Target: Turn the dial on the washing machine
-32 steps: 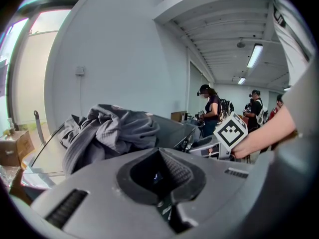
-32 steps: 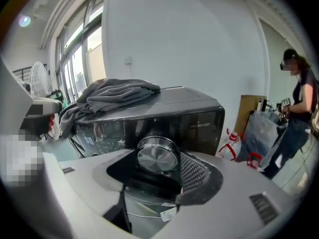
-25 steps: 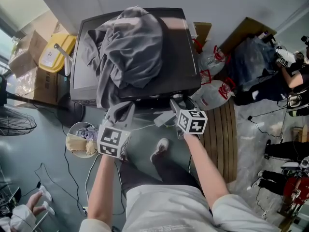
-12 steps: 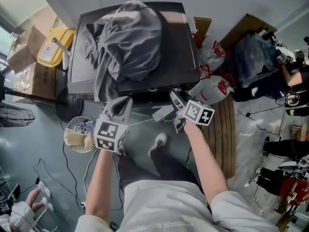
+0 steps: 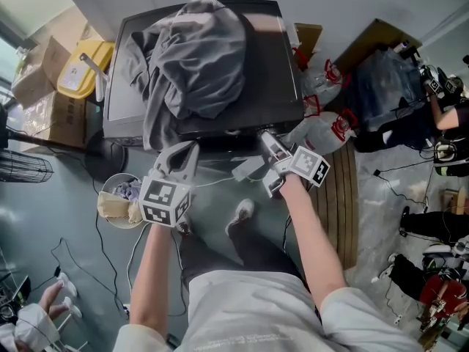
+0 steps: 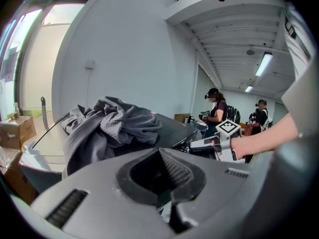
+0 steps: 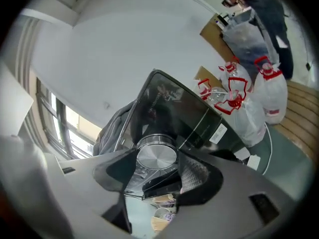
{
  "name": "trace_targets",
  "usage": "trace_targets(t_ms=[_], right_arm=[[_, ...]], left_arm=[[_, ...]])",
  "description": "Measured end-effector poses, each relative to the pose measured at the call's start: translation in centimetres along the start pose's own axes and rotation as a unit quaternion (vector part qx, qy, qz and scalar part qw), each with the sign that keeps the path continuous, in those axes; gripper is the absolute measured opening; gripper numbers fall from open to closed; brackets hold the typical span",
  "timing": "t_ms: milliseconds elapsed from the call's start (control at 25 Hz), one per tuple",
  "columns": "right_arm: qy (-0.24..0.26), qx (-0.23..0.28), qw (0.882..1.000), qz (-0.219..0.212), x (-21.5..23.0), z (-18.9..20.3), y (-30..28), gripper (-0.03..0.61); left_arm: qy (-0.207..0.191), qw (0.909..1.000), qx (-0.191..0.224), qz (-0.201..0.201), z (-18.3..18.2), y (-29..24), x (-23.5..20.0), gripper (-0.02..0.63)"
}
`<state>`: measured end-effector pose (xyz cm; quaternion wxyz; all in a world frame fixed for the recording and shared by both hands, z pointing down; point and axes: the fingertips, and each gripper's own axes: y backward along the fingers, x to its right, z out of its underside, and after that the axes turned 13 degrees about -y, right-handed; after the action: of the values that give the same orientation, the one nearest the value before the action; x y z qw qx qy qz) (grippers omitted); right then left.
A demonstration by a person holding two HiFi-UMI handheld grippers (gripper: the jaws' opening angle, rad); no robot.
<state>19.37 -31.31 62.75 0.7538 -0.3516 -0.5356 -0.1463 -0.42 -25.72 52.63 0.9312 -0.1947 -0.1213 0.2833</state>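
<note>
The black washing machine (image 5: 267, 86) stands in front of me with a heap of grey clothes (image 5: 194, 53) on its lid. Its round silver dial (image 7: 156, 156) is on the front panel and shows only in the right gripper view. My right gripper (image 7: 156, 159) is shut on the dial, one jaw on each side of it; in the head view this gripper (image 5: 265, 152) reaches under the machine's front edge. My left gripper (image 5: 178, 158) hangs in the air just left of it, shut and holding nothing, pointing at the machine's front (image 6: 160, 156).
White bags with red handles (image 5: 322, 134) and a wooden slatted mat (image 5: 341, 204) lie to the right. A round basket of laundry (image 5: 121, 207) sits on the floor at the left, with cardboard boxes (image 5: 47, 101) and a yellow container (image 5: 80, 75) beyond. A person (image 5: 440, 116) is at far right.
My right gripper has rolled on the dial; its marker cube tilted and shifted a little to the right. The left gripper drifted slightly left and stayed shut.
</note>
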Motion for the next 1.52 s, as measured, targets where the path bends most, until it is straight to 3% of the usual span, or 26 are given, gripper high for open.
trace_targets(t_ms=[120,200,320,440,560,720,800,960,1120,1240,1320,1520], right_arm=[[-0.035,0.0,0.999,-0.014,0.3,0.0,0.1,0.275],[-0.023,0.008,1.0,-0.014,0.2,-0.2,0.2,0.275],[0.051,0.026,0.998,0.004,-0.2,-0.3,0.5,0.276],[0.148,0.021,0.988,0.032,-0.3,0.2,0.4,0.284],[0.268,0.009,0.961,0.067,-0.5,1.0,0.3,0.291],[0.431,0.006,0.893,0.132,-0.2,1.5,0.3,0.291],[0.469,0.018,0.871,0.149,-0.4,1.3,0.3,0.291],[0.476,0.035,0.863,0.168,-0.7,0.9,0.1,0.29],[0.504,0.047,0.844,0.175,-1.2,0.6,-0.1,0.283],[0.503,0.046,0.845,0.175,-1.3,0.7,-0.2,0.265],[0.49,0.044,0.853,0.172,-1.3,0.6,0.0,0.262],[0.418,0.037,0.898,0.134,-1.1,0.4,0.1,0.261]], left_arm=[[0.004,1.0,-0.002,0.0,0.2,0.1,0.0,0.008],[0.005,1.0,-0.003,0.001,0.3,0.1,0.1,0.008],[0.006,1.0,-0.004,0.005,0.4,0.1,0.2,0.008],[0.01,0.9999,-0.002,0.003,0.5,0.2,0.1,0.008],[0.011,0.9999,-0.005,0.002,0.7,0.3,-0.1,0.008],[0.011,0.9999,-0.008,0.001,1.0,0.6,-0.1,0.008],[0.011,0.9999,-0.01,0.0,1.2,0.7,-0.2,0.008],[0.013,0.9998,-0.012,-0.001,1.5,0.8,-0.4,0.008],[0.012,0.9998,-0.015,0.0,1.8,0.8,-0.4,0.008],[0.012,0.9998,-0.018,-0.001,1.9,0.9,-0.5,0.008],[0.014,0.9997,-0.018,-0.002,2.0,0.9,-0.6,0.008],[0.028,0.9993,-0.019,-0.013,2.3,1.1,-1.1,0.008]])
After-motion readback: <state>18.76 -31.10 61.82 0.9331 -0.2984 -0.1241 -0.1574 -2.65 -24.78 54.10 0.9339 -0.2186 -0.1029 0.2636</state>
